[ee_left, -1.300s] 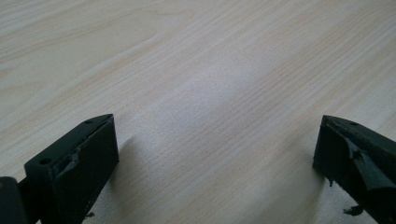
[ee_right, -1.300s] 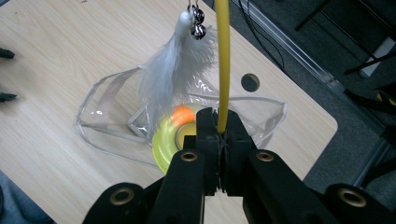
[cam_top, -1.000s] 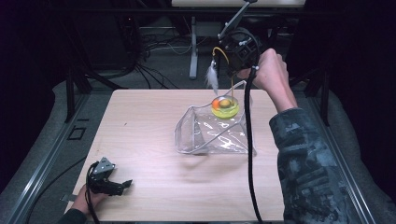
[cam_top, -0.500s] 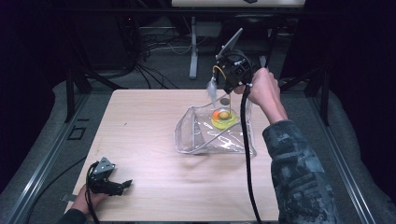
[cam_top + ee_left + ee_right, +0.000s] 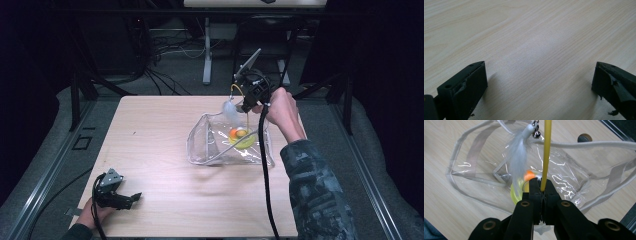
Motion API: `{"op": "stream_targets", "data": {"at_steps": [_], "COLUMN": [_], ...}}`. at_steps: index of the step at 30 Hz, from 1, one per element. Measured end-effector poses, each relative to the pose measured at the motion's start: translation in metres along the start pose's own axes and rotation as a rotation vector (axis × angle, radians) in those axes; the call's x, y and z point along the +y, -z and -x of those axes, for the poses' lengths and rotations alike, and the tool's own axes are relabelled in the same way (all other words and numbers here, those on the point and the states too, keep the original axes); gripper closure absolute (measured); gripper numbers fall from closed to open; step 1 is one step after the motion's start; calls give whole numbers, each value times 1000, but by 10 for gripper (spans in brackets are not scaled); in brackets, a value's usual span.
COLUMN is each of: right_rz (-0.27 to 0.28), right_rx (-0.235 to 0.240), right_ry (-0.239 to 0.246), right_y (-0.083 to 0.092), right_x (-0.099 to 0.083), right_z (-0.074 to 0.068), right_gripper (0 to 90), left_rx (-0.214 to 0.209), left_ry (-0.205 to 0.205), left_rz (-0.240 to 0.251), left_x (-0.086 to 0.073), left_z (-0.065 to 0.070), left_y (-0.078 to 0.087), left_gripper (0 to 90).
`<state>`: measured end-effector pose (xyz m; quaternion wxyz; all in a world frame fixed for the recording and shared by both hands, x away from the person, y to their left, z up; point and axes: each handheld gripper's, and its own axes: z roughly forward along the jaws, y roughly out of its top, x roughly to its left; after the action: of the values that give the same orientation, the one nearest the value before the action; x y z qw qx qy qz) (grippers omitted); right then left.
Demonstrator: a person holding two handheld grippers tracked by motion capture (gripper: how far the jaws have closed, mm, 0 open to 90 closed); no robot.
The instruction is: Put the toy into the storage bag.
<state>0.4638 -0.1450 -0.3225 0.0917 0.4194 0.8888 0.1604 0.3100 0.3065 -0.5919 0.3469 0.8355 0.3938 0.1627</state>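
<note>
A clear plastic bag [image 5: 207, 147] with white straps lies open at the table's right middle. Inside it sits a yellow and orange piece [image 5: 240, 136]. My right gripper [image 5: 246, 106] hovers over the bag's far edge, shut on a thin yellow wand [image 5: 546, 152]. A white feather [image 5: 517, 152] and a small bell [image 5: 536, 135] hang from the wand over the bag [image 5: 474, 170], just above the yellow and orange piece [image 5: 529, 175]. The right gripper's [image 5: 541, 186] jaws press together on the wand. My left gripper [image 5: 131, 199] rests at the near left corner, open [image 5: 540, 82] over bare wood.
The wooden table [image 5: 150, 130] has bare room on its left half and along the front. Behind the far edge stand a metal post [image 5: 206, 50] and loose cables on the floor. My right gripper's cable [image 5: 264, 170] trails across the table's right side.
My right gripper has come down toward the bag with the wand, and the feather now hangs at the bag's mouth. The yellow and orange piece sits lower in the bag. The left gripper stayed put.
</note>
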Motion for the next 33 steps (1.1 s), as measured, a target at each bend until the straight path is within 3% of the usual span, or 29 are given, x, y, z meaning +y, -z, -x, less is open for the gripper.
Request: {"op": "stream_targets", "data": {"at_steps": [13,25,33], "right_rz": [-31,-93,-127], "right_rx": [-10,-63,-72], "right_ry": [-15,-15,-25], "right_y": [-24,-41,-51], "right_x": [-18,-32,-33], "right_z": [4,9,8], "right_gripper": [880,878,874], "left_rx": [0,0,7], "left_ry": [1,0,3], "left_rz": [1,0,10], "left_x": [0,0,0], "left_z": [0,0,1], "left_y": [0,0,-1], "left_gripper": [0,0,0]}}
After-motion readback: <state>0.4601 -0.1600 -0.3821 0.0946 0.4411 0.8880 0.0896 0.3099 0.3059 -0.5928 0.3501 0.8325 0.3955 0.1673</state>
